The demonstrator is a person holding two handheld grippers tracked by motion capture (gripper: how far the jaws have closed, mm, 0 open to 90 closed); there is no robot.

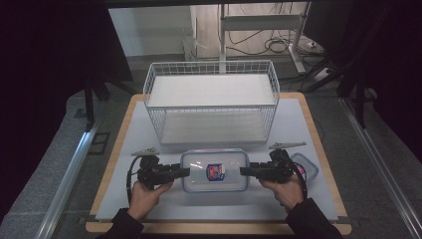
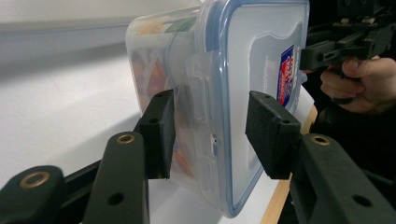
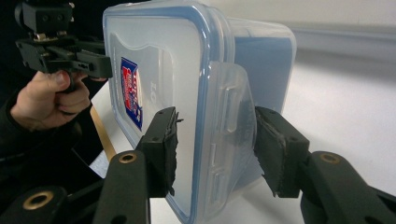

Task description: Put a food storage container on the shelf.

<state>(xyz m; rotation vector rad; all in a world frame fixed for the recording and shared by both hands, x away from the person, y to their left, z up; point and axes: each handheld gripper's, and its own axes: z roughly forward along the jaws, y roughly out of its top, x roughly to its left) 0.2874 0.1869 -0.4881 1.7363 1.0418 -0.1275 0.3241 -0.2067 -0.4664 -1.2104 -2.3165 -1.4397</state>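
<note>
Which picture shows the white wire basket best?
The high view: the whole wire basket stands behind the lidded plastic box, its rim and mesh walls plain. The two gripper views look close at the box's ends instead.

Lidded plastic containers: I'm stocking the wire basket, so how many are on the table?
2: the big container lies between the claws in front of the wire basket; a small container sits by the right hand.

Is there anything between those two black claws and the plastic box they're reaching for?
Nothing visible. The left gripper and right gripper each straddle a side latch of the lidded food container, one at each short end, with no object in between.
</note>
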